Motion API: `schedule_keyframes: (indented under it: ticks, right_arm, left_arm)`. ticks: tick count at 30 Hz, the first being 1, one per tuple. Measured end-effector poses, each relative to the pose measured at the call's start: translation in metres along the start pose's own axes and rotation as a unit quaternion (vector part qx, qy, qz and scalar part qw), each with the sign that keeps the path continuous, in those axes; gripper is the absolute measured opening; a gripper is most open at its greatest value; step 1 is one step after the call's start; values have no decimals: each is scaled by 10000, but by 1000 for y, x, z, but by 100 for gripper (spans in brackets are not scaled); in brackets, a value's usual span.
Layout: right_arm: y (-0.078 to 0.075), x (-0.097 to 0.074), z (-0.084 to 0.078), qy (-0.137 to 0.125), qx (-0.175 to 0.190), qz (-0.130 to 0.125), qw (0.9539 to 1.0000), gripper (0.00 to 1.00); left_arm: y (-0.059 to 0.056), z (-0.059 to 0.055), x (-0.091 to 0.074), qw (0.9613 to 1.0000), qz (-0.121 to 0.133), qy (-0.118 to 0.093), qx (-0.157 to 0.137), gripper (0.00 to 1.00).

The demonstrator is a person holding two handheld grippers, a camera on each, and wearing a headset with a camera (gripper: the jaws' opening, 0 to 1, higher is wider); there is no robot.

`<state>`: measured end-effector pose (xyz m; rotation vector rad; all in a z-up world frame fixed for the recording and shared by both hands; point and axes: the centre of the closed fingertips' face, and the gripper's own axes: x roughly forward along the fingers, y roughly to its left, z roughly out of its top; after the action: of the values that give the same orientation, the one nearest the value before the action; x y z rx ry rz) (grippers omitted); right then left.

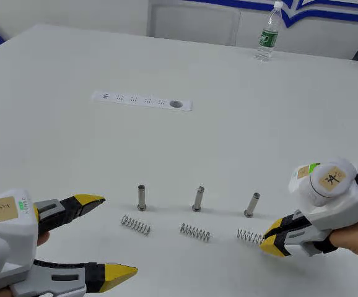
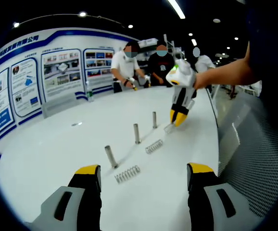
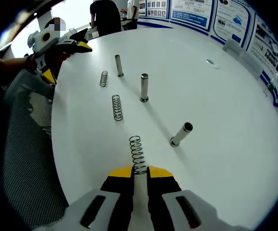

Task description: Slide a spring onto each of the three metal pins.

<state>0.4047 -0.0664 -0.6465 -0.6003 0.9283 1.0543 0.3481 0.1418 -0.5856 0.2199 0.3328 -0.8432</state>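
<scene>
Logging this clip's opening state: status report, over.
Left claw open, empty. Right claw shut on rightmost spring. All three pins bare. Nothing in the way.

I'm looking at a broad white table [image 1: 55, 142]. Near me, three metal pins stand on it in a row: the left pin [image 1: 141, 197], the middle pin [image 1: 198, 198] and the right pin [image 1: 252, 205]. On the near side of each a spring lies on its side, apart from its pin: the left spring [image 1: 135, 224], the middle spring [image 1: 195, 232] and the right spring [image 1: 249, 236]. Farther back, left of centre, a white power strip [image 1: 142, 100] lies flat. A water bottle [image 1: 268, 34] stands upright at the far right.
</scene>
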Motion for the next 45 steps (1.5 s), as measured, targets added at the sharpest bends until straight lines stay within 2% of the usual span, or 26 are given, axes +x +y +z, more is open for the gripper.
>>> schedule_keyframes:
  ticks: [7,14,23,27,36,45]
  right_arm:
    - [9,-8,15,-139,-94,86,9998,11]
    - [21,-13,32,-248,-308,215,9990,11]
    - [37,-9,52,-265,-635,397,9968,11]
    - [42,-7,56,-234,-746,465,9959,11]
    - [57,-5,66,-200,-1017,617,9927,11]
    - [67,-4,75,-200,-1230,718,9896,11]
  left_arm:
    - [-5,4,3,9999,-131,2,90,71]
    - [-10,10,8,9992,-332,8,208,63]
    - [-20,13,27,9970,-699,29,322,55]
    - [-23,16,35,9961,-827,5,297,52]
    - [-37,17,53,9922,-1175,61,407,45]
    - [-46,20,62,9882,-1405,119,597,37]
